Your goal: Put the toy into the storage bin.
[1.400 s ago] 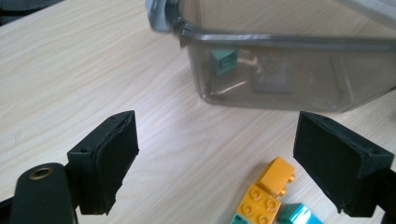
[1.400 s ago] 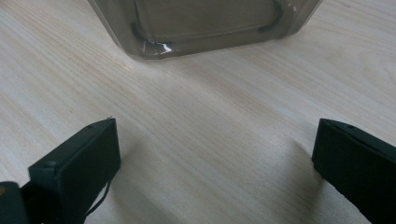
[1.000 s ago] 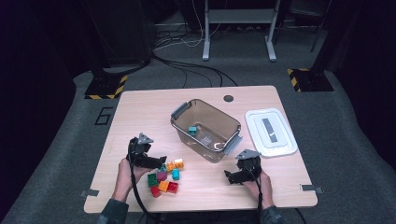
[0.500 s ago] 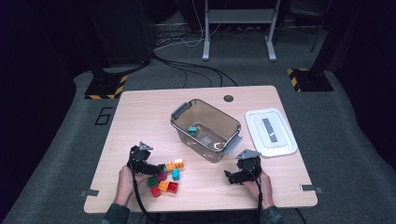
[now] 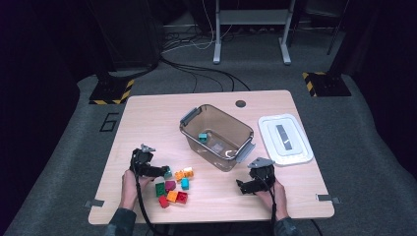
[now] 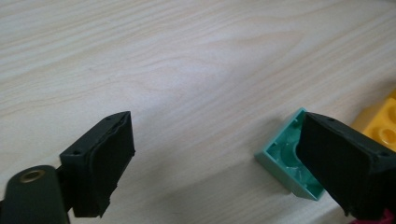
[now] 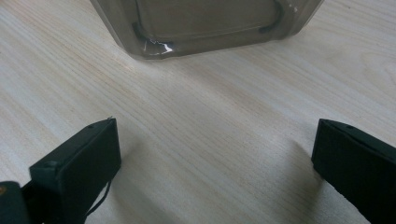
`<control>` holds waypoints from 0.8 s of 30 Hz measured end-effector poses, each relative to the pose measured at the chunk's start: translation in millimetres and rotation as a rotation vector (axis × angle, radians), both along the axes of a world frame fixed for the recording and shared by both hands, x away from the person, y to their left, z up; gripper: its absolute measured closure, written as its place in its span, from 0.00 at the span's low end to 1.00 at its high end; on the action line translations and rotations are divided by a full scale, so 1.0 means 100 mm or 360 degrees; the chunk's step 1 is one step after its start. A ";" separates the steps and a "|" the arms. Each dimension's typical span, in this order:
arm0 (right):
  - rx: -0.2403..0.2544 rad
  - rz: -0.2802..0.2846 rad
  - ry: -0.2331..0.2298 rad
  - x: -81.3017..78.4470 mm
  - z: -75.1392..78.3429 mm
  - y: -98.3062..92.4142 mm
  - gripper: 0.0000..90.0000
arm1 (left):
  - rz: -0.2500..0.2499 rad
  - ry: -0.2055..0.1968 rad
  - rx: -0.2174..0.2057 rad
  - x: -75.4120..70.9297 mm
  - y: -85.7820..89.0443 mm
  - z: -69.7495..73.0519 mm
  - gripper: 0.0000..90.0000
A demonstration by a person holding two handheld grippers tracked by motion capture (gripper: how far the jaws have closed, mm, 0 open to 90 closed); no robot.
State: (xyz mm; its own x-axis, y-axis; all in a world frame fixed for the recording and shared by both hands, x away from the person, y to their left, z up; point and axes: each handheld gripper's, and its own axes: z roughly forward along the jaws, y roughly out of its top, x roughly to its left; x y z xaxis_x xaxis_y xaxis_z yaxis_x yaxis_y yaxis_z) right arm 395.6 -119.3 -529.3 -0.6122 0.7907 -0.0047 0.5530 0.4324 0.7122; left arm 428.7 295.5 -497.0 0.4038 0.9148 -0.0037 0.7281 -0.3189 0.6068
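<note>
My left gripper [image 5: 164, 171] is low over the table at the left edge of a small pile of coloured bricks [image 5: 175, 189]. Its jaws stand open [image 6: 215, 123]. A teal brick [image 6: 281, 161] lies hollow side up on the wood, tucked against the inner side of the right-hand jaw and partly under it; I cannot tell whether they touch. A yellow brick [image 6: 380, 123] lies just beyond. My right gripper [image 5: 242, 185] rests open [image 7: 215, 128] on bare wood in front of the clear plastic bin [image 5: 222, 158], nothing between its jaws.
The bin [image 7: 201, 23] sits mid-table with a teal brick [image 5: 202, 137] inside. A white lid [image 5: 285, 139] lies to its right. Bare wood stretches along the table's left side and far edge.
My left gripper has come down toward the table and closed in on the bricks' left edge. The right gripper has stayed where it was.
</note>
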 end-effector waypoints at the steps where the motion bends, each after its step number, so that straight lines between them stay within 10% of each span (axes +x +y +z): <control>1: 0.0000 0.0000 0.0001 0.00 0.00 0.00 0.01 | -0.0001 0.0007 -0.0017 0.00 0.00 0.00 0.10; 17: 0.0000 0.0002 0.0001 0.00 0.00 0.00 0.01 | -0.0136 0.0104 -0.0050 -0.03 -0.11 -0.02 0.00; 24: 0.0001 0.0002 0.0002 0.00 0.00 0.00 0.01 | -0.0207 0.0100 -0.0061 -0.04 -0.12 -0.01 0.37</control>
